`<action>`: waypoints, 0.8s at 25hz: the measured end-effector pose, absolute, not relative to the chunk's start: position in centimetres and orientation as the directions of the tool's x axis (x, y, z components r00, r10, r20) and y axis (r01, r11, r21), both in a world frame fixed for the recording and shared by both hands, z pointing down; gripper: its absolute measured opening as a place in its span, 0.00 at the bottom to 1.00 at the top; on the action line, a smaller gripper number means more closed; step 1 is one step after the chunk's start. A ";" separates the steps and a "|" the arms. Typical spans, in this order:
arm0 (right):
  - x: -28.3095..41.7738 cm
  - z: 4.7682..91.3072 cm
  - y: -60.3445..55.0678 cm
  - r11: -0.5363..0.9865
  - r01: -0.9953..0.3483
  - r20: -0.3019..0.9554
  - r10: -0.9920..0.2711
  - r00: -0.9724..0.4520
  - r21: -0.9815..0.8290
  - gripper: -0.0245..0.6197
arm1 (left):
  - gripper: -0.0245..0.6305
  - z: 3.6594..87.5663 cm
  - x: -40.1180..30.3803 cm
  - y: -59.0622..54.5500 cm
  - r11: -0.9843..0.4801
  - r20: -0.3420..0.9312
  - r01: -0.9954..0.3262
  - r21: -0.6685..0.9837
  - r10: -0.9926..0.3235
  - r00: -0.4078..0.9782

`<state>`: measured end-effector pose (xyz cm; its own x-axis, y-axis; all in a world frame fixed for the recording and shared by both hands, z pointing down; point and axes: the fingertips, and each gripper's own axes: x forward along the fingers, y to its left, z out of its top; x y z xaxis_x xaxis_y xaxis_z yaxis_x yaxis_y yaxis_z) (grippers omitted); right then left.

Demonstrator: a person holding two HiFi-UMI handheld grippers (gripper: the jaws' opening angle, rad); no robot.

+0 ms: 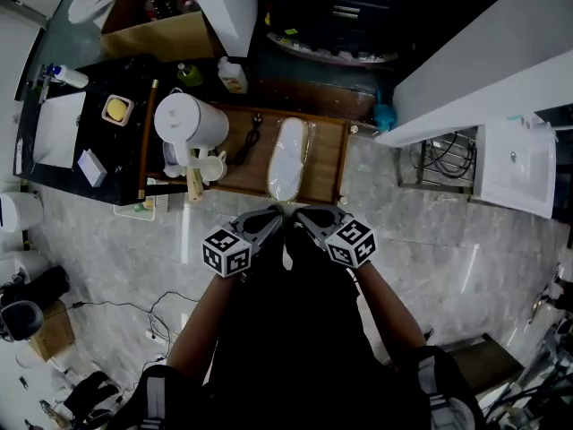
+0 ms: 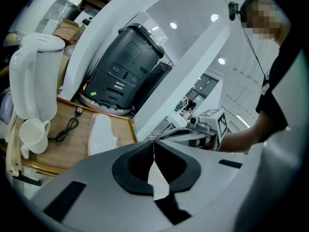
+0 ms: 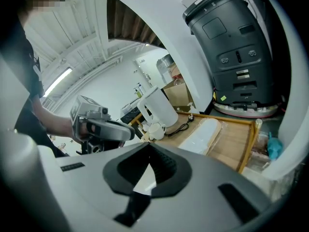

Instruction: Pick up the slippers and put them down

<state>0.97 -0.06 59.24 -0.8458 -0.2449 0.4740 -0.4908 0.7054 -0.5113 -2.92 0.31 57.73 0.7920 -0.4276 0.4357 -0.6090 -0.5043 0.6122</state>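
Jaws pressed together, slippers [image 1: 289, 158] ahead on tray [image 1: 328, 155]

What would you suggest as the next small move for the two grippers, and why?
Probably open the jaws first. Both the left gripper and the right gripper are shut and empty, held side by side just short of the wooden tray. The wrapped white slippers lie there beside a black cable. Shut jaws could not take them.
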 end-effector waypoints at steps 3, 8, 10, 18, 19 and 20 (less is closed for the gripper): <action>0.9 59.8 -0.2 0.699 -0.505 0.490 -0.249 -0.836 -0.507 0.05 | 0.06 58.4 -3.3 0.1 -0.495 0.440 -0.602 0.626 -0.414 0.797; 0.4 60.3 -0.5 0.672 -0.527 0.501 -0.259 -0.826 -0.521 0.05 | 0.06 59.4 -4.0 -0.1 -0.489 0.443 -0.587 0.645 -0.388 0.809; 0.2 60.5 -0.7 0.666 -0.534 0.506 -0.263 -0.822 -0.521 0.05 | 0.06 60.0 -4.3 -0.3 -0.489 0.442 -0.584 0.648 -0.384 0.811; -0.8 62.2 -1.6 0.653 -0.546 0.522 -0.260 -0.812 -0.524 0.05 | 0.06 62.6 -5.3 -0.6 -0.484 0.457 -0.566 0.667 -0.335 0.824; -0.8 62.4 -1.7 0.648 -0.546 0.522 -0.259 -0.813 -0.530 0.05 | 0.06 63.0 -5.4 -0.7 -0.486 0.463 -0.567 0.666 -0.327 0.824; -0.9 62.7 -1.9 0.643 -0.549 0.523 -0.259 -0.812 -0.534 0.05 | 0.06 63.3 -5.5 -0.8 -0.488 0.469 -0.567 0.663 -0.320 0.823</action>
